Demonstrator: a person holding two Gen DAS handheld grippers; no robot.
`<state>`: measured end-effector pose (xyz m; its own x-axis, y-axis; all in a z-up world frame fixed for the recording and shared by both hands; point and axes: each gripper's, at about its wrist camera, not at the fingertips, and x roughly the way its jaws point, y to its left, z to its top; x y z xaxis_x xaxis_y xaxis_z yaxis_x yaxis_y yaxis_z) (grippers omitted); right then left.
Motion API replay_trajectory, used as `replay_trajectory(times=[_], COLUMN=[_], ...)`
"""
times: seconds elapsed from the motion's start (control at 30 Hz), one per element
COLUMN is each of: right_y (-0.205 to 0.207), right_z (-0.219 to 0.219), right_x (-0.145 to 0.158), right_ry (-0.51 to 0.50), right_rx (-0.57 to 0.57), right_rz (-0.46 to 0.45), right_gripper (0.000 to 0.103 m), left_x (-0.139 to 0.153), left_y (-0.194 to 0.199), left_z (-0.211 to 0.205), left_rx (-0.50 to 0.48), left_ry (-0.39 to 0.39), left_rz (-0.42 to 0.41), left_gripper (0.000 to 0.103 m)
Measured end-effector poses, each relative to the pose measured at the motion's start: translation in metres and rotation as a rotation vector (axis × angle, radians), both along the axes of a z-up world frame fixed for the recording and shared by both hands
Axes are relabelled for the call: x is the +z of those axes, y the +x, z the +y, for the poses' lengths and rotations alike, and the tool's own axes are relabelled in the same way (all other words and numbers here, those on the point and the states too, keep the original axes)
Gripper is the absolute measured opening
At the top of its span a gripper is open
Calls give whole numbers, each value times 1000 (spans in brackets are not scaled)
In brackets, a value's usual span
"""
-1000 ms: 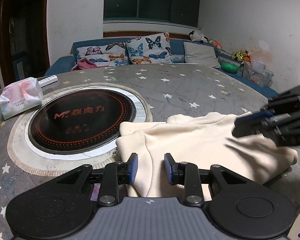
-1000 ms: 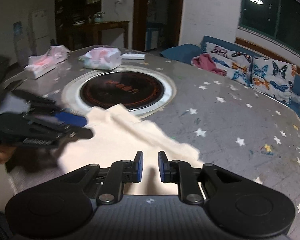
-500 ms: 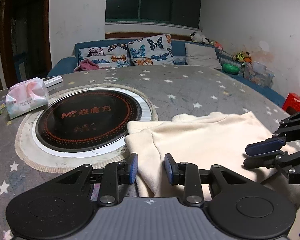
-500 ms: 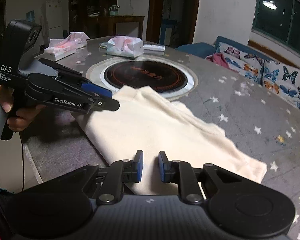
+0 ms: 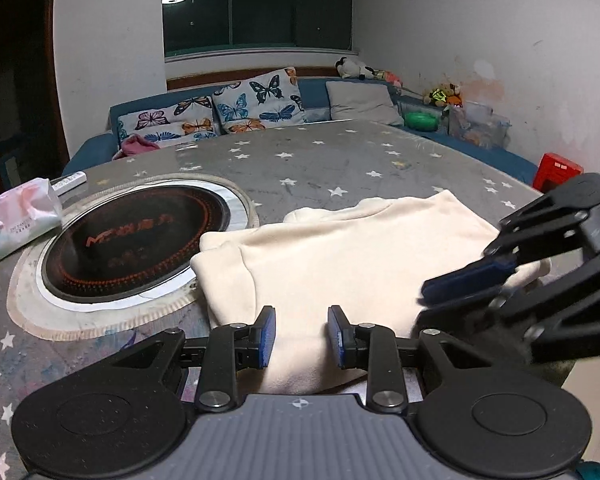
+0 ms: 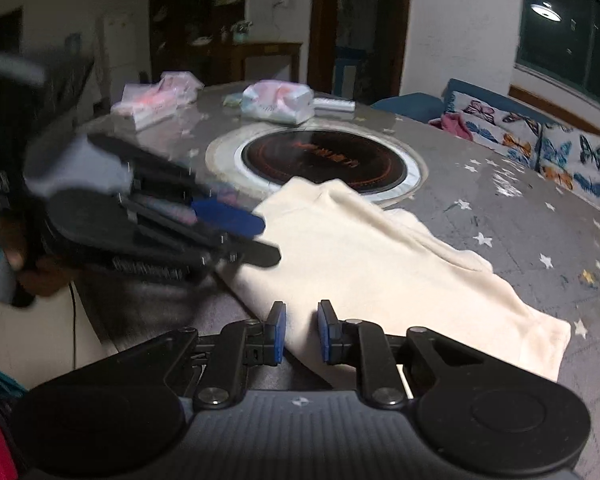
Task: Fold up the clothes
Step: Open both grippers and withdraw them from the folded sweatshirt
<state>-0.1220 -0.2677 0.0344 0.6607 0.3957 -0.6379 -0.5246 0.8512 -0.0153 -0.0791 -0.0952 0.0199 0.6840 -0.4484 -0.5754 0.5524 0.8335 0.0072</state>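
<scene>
Mid-fold at the tabletop's [image 5: 340, 160] near edge — left gripper [image 5: 301, 333] and right gripper [image 6: 299, 332], both unclenched, flank the cream garment [image 5: 340, 264] — next, a firm hem pinch.

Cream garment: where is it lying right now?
The cream garment lies flat on the star-print table near its front edge, just right of the round black cooktop in the left wrist view, its left side overlapping the cooktop's pale rim.
</scene>
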Motion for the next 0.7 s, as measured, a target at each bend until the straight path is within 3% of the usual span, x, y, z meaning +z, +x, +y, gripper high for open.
replay_trajectory(times=[0.37, 0.7], right_y=[-5, -8], right_z=[-41, -52], right_x=[1, -2], right_ry=[74, 113], right_rx=[-179, -222], right_rz=[53, 57], right_gripper=[16, 17], left_x=[-1, 1], left_y=[0, 2], left_z=[3, 2], left_rx=[-4, 6], left_ry=[-7, -14], left_rz=[10, 33], left_gripper=[31, 36])
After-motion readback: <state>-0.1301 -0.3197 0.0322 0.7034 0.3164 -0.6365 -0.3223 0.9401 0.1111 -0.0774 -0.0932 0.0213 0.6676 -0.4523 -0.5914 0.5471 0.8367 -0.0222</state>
